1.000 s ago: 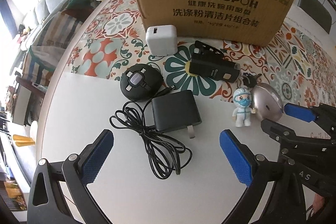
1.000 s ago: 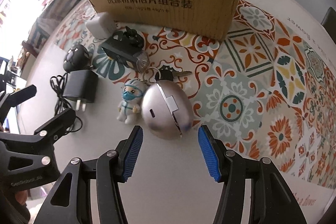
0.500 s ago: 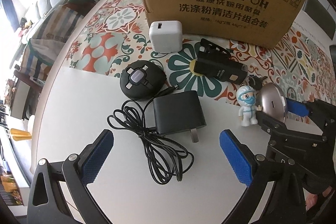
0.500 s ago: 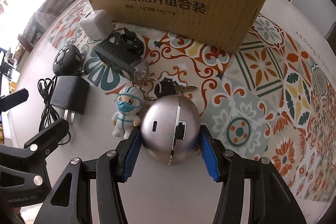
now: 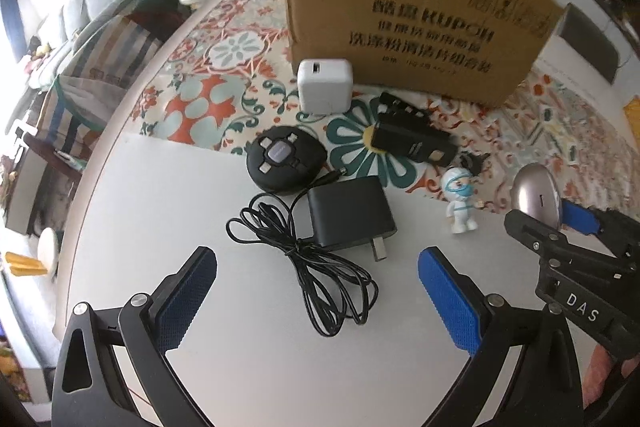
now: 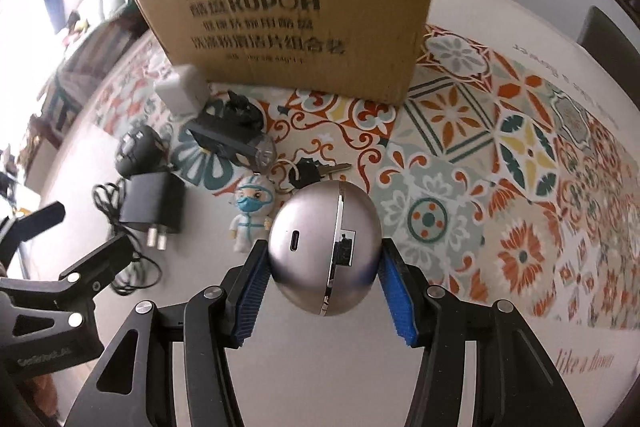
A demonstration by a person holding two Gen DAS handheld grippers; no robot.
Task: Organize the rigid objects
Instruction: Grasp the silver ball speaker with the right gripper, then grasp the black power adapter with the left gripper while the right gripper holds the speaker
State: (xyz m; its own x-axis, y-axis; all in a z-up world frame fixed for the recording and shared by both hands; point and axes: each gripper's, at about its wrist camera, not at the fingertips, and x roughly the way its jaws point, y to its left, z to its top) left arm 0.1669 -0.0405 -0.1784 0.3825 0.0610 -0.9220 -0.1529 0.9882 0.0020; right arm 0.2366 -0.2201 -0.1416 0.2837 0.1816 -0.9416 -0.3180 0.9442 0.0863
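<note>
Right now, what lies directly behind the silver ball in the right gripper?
Behind the silver ball, a black-headed key on a ring lies on the patterned mat. The ball hides the ring's near part.

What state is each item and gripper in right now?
Silver egg-shaped metal device: clamped in right gripper.
Left gripper: open, holding nothing.
Brown cardboard box: upright on the mat.
Black wall charger: lying flat, cable loosely tangled.
White masked figurine: standing.
White square charger: standing against the box.
</note>
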